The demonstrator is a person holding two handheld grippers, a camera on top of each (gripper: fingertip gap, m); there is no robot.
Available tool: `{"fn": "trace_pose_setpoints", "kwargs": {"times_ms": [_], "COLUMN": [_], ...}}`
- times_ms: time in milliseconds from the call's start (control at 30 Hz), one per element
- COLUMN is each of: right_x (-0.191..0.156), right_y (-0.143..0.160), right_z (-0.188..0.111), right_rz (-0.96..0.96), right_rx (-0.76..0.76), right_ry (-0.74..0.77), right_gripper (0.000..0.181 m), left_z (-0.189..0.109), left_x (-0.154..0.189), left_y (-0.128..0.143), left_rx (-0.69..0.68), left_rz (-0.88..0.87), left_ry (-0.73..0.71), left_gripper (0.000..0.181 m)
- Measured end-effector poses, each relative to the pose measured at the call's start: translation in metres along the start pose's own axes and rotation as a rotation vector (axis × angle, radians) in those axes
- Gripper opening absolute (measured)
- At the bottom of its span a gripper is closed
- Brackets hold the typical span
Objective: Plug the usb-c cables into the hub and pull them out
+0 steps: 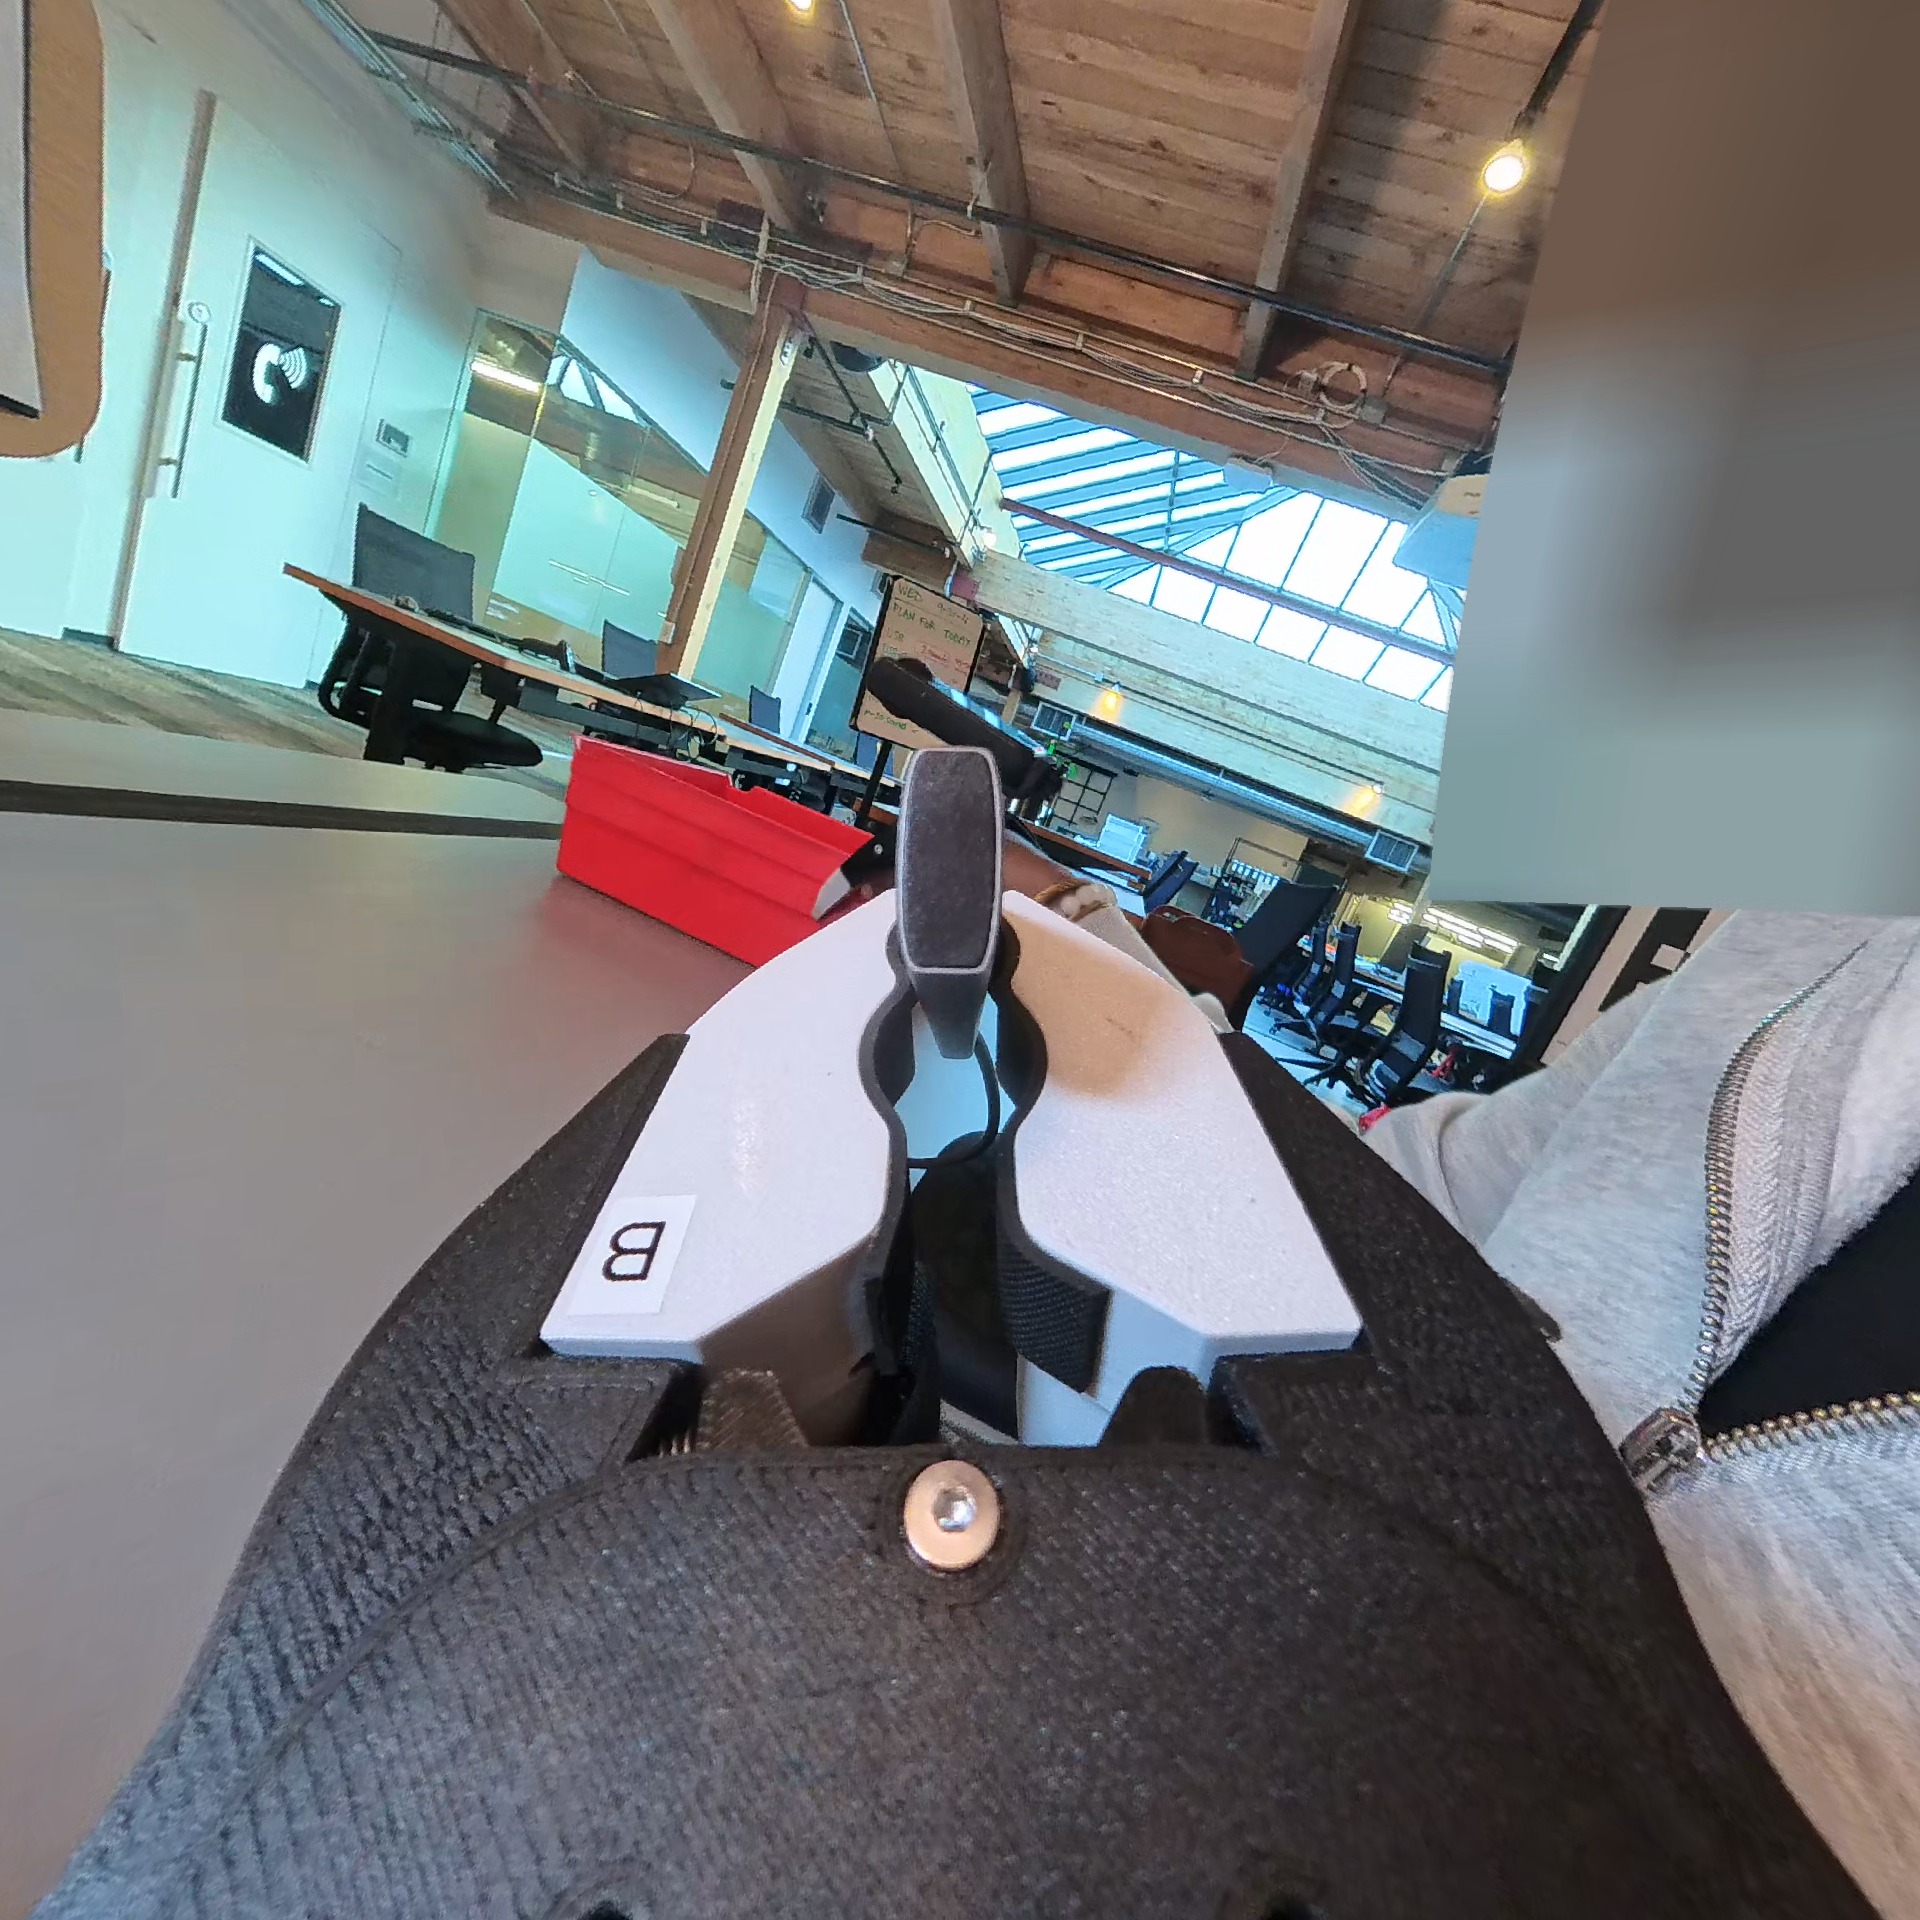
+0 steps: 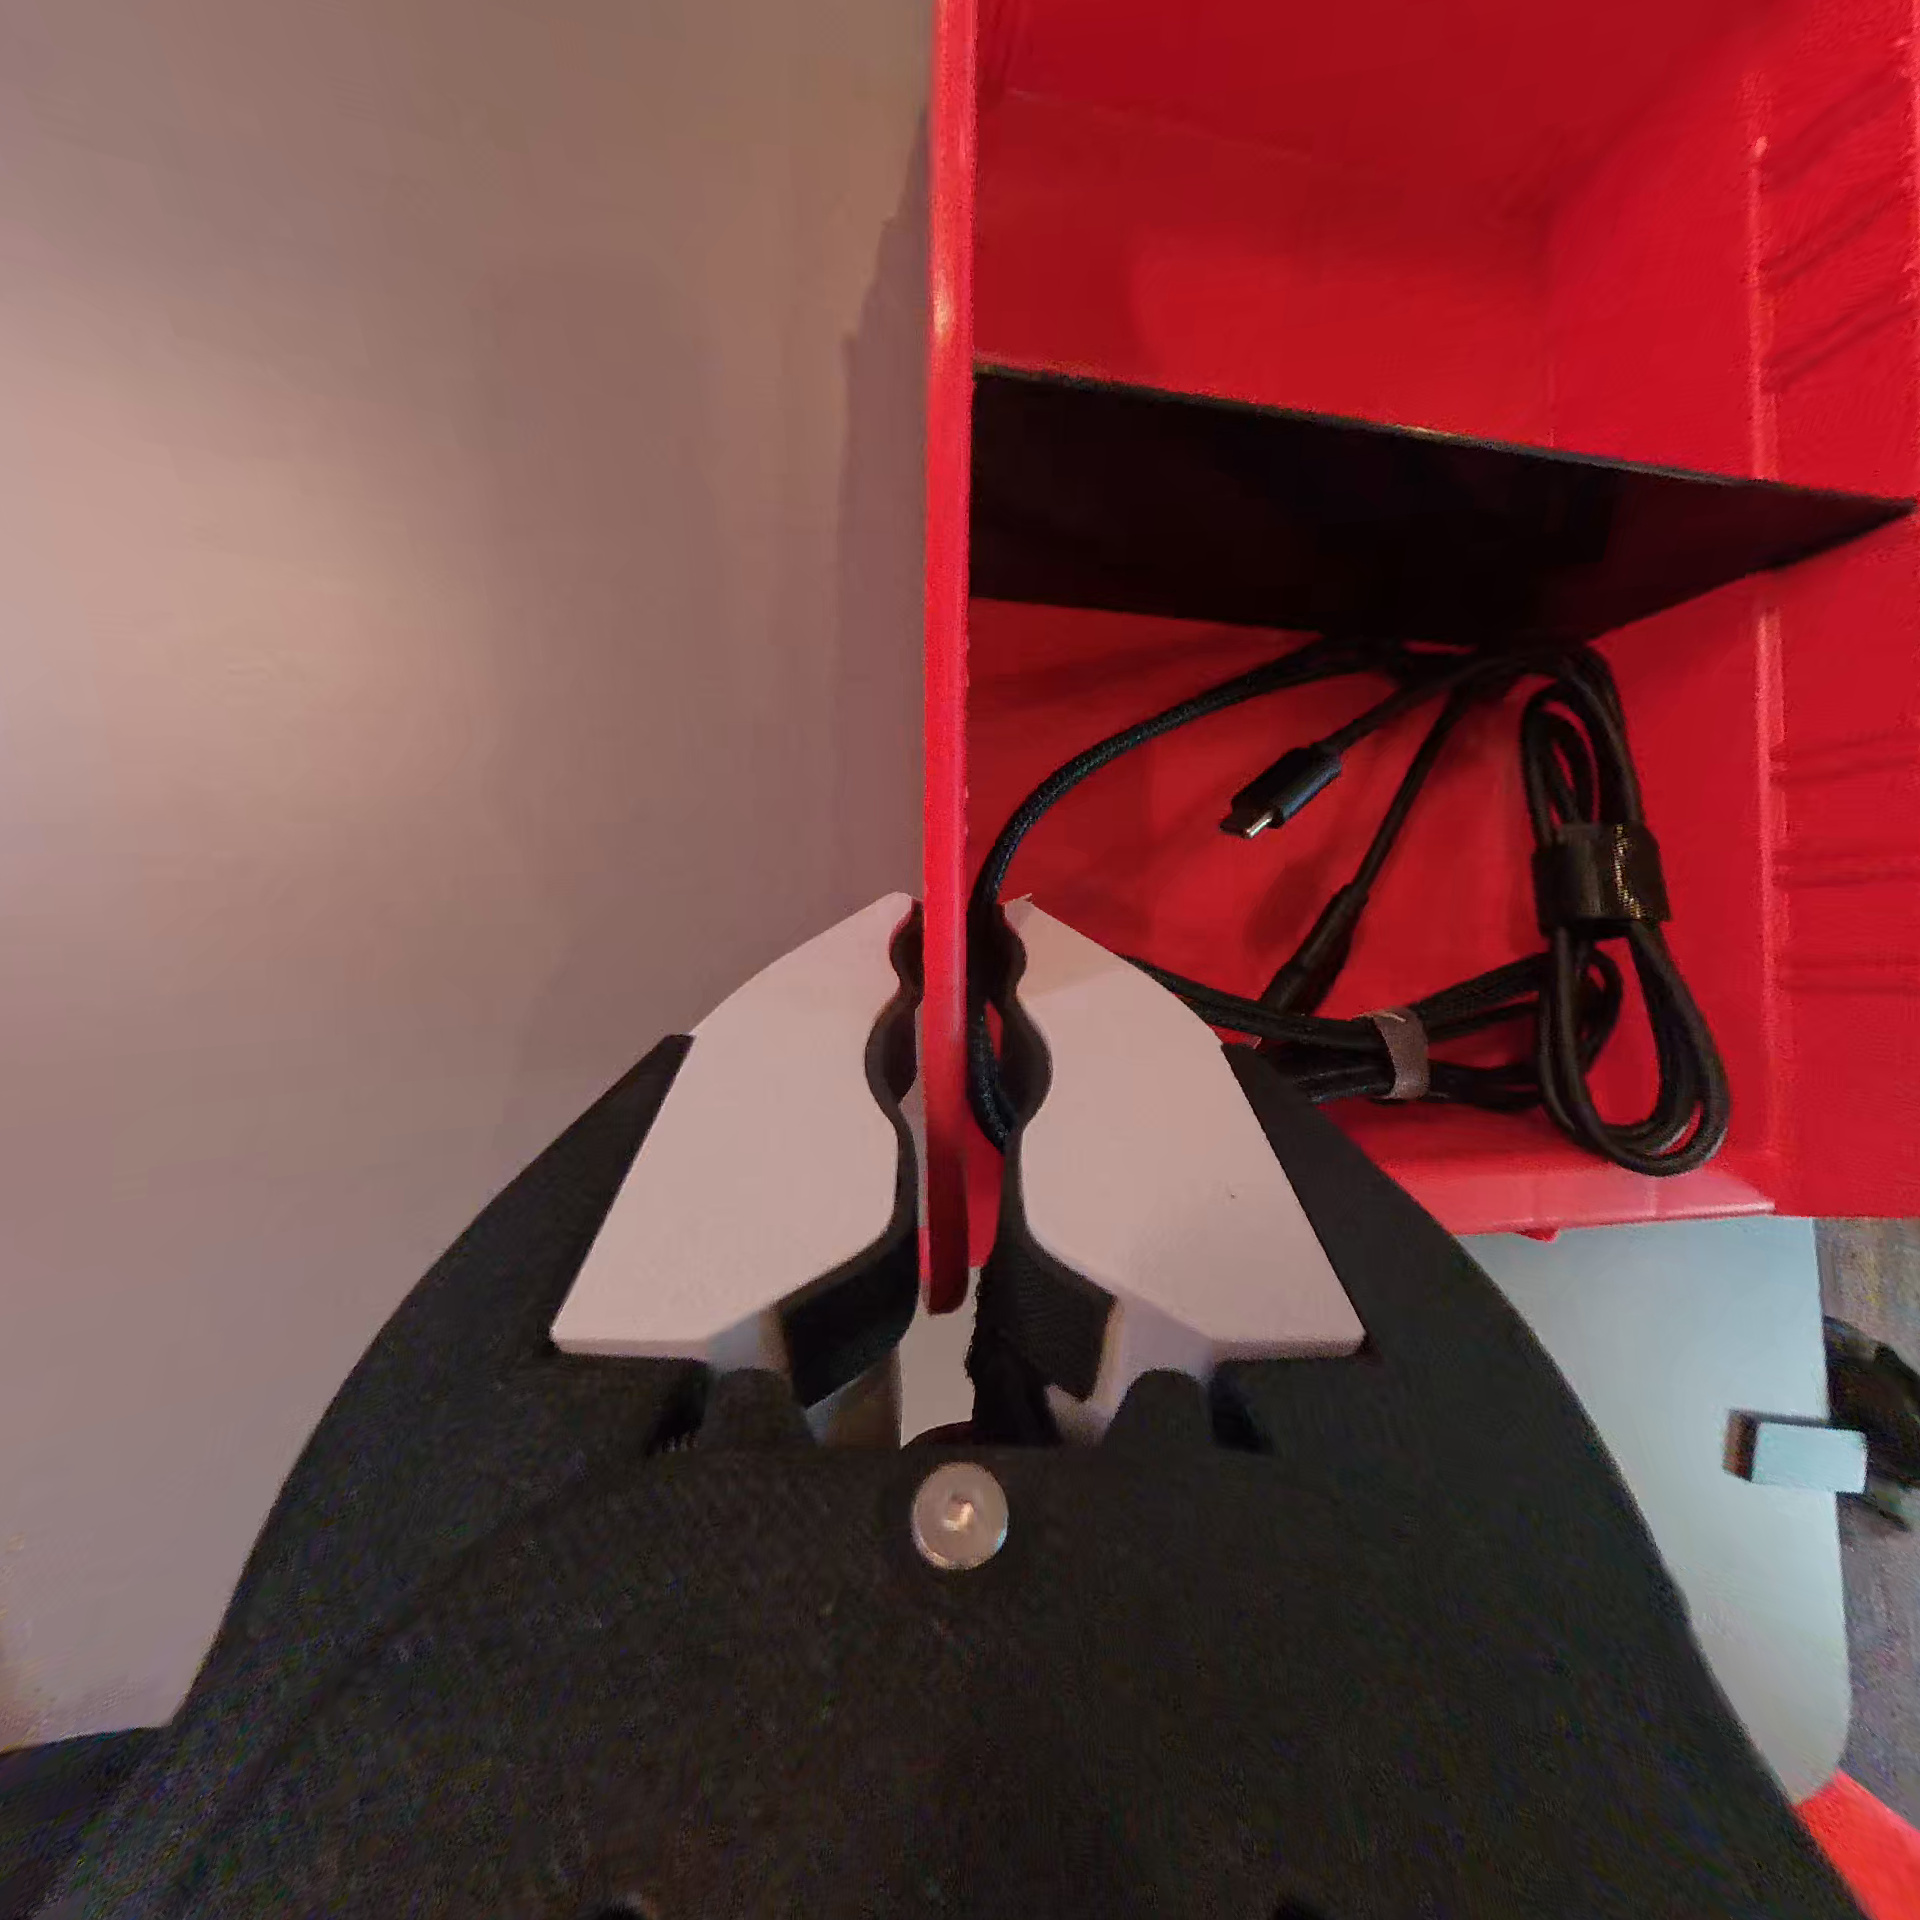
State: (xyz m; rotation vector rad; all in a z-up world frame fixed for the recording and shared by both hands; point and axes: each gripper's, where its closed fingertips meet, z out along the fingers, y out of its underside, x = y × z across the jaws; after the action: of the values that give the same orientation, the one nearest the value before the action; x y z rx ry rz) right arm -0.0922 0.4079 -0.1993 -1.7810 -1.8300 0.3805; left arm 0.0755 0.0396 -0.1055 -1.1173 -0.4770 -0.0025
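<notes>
In the left wrist view my left gripper (image 1: 948, 920) is shut on a slim dark grey hub (image 1: 948, 862), which stands up between the white fingers with a thin black cord looped behind it. In the right wrist view my right gripper (image 2: 964, 920) is nearly closed on a black braided usb-c cable (image 2: 982, 1049), right at the left wall of the red bin (image 2: 948, 623); the wall shows in the gap beside the cable. The cable runs up into the bin. A free usb-c plug (image 2: 1283, 790) and strapped black cable bundles (image 2: 1600, 935) lie on the bin floor.
A black divider (image 2: 1351, 499) crosses the bin. The bin also shows in the left wrist view (image 1: 696, 842) on the grey table (image 1: 260, 1091). A person's grey zip hoodie (image 1: 1714, 1195) is close on the right. The table's near edge (image 2: 1662, 1351) lies just below the bin. My hands' fingertips stand some 40 cm from each other.
</notes>
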Motion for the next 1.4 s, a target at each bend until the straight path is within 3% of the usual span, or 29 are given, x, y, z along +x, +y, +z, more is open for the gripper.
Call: {"fn": "trace_pose_setpoints", "kwargs": {"times_ms": [367, 433, 500, 600, 667, 733, 767, 833, 933, 1033, 1200, 1233, 1267, 1400], "right_x": [0.018, 0.024, 0.018, -0.051, -0.127, -0.200, -0.233, -0.290, -0.330, -0.343, -0.352, -0.352, -0.352, -0.349], "right_y": [-0.006, -0.011, -0.027, -0.062, -0.071, -0.054, -0.036, 0.020, 0.065, 0.069, 0.070, 0.074, 0.079, 0.081], "right_z": [0.007, -0.003, -0.027, -0.084, -0.139, -0.194, -0.213, -0.227, -0.233, -0.241, -0.207, -0.206, -0.209, -0.212], "right_rz": [-0.059, -0.068, -0.064, -0.114, -0.164, -0.251, -0.338, -0.617, -0.760, -0.708, -0.757, -0.753, -0.757, -0.778], "right_rx": [0.032, 0.081, 0.224, 0.585, 0.839, 1.017, 1.055, 0.970, 0.897, 0.898, 0.870, 0.836, 0.810, 0.846], "right_ry": [0.046, 0.126, 0.162, -0.096, -0.461, -0.840, -0.999, -1.268, -1.472, -1.551, -1.373, -1.407, -1.463, -1.479], "right_gripper": [0.015, 0.036, 0.057, 0.077, 0.088, 0.089, 0.089, 0.082, 0.074, 0.058, 0.046, 0.039, 0.018, 0.011], "left_z": [0.000, 0.000, 0.001, 0.001, 0.001, 0.001, 0.001, 0.001, 0.000, 0.000, 0.001, 0.001, 0.001, 0.003], "left_x": [0.000, 0.000, -0.001, -0.001, -0.001, -0.001, -0.001, -0.001, -0.002, -0.003, -0.003, -0.002, -0.001, 0.003], "left_y": [0.001, 0.001, 0.001, 0.001, 0.001, 0.001, 0.001, 0.001, 0.000, 0.000, 0.001, 0.002, 0.002, 0.003], "left_rx": [-0.004, -0.003, -0.004, -0.005, -0.004, -0.005, -0.004, -0.003, 0.001, 0.005, -0.006, -0.008, -0.012, -0.020], "left_rz": [0.001, -0.001, -0.003, -0.006, -0.005, -0.006, -0.006, -0.005, -0.006, -0.017, -0.024, -0.018, -0.014, -0.012], "left_ry": [-0.002, -0.003, -0.003, -0.003, -0.003, -0.004, -0.004, -0.006, -0.007, -0.012, -0.004, 0.002, 0.007, 0.032], "left_gripper": [0.011, 0.011, 0.011, 0.011, 0.011, 0.010, 0.010, 0.011, 0.011, 0.010, 0.011, 0.011, 0.011, 0.013]}}
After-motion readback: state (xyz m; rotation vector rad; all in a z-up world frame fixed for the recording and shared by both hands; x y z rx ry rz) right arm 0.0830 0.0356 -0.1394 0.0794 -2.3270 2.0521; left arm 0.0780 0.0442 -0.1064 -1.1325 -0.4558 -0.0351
